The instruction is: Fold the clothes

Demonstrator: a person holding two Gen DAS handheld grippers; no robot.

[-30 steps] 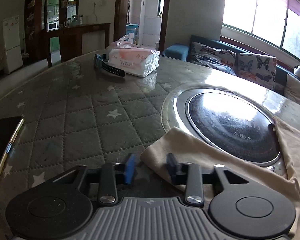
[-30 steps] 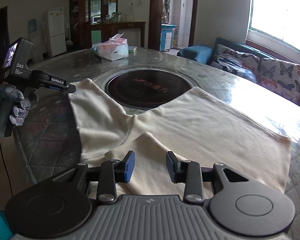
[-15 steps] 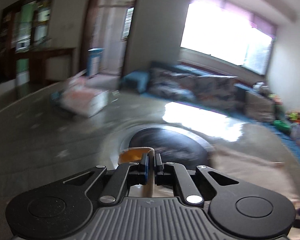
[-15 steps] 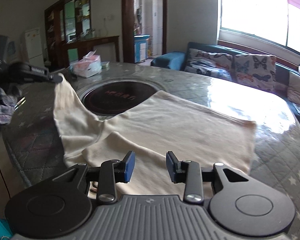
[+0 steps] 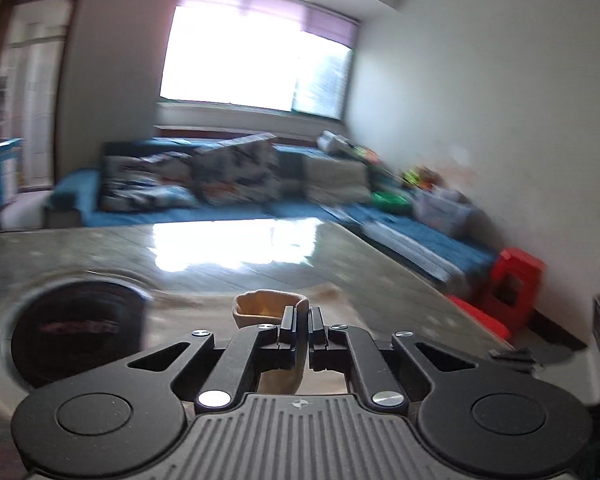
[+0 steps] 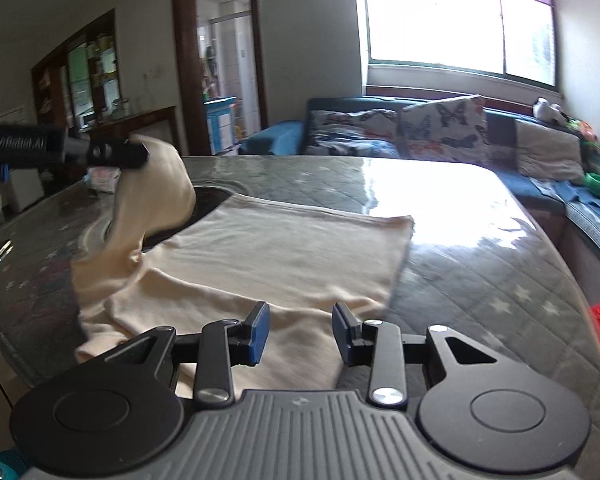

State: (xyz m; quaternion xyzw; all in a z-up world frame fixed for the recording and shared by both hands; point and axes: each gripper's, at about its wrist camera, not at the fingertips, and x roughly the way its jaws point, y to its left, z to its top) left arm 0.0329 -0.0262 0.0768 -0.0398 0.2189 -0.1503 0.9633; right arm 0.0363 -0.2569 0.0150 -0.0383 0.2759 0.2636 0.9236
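Up close in the left wrist view, the left hand-held gripper (image 5: 299, 322) is clenched on a bunched edge of the cream garment (image 5: 269, 309), the cloth pinched between nearly touching fingers and held above the counter (image 5: 228, 248). The picture is smeared, so how much fabric sits in the pinch cannot be told. A dark round inset (image 5: 76, 332) in the counter shows low on the left.

From the right wrist view, the garment (image 6: 284, 256) lies mostly flat on the quilted counter (image 6: 480, 280), its near end rumpled just ahead of the right hand-held gripper (image 6: 300, 330), which is released, fingers well apart, hovering over that near edge without gripping. At the far left, the raised end of the garment hangs in a loose drape from the left hand-held gripper.

Judging by this, a fold of that end over the body is in hand. Doing it well likely means carrying the lifted end straight across so its edges meet the flat part squarely, keeping the pinch firm until the cloth is laid down, and using the free gripper to pin the near edge so the body does not slide or wrinkle.
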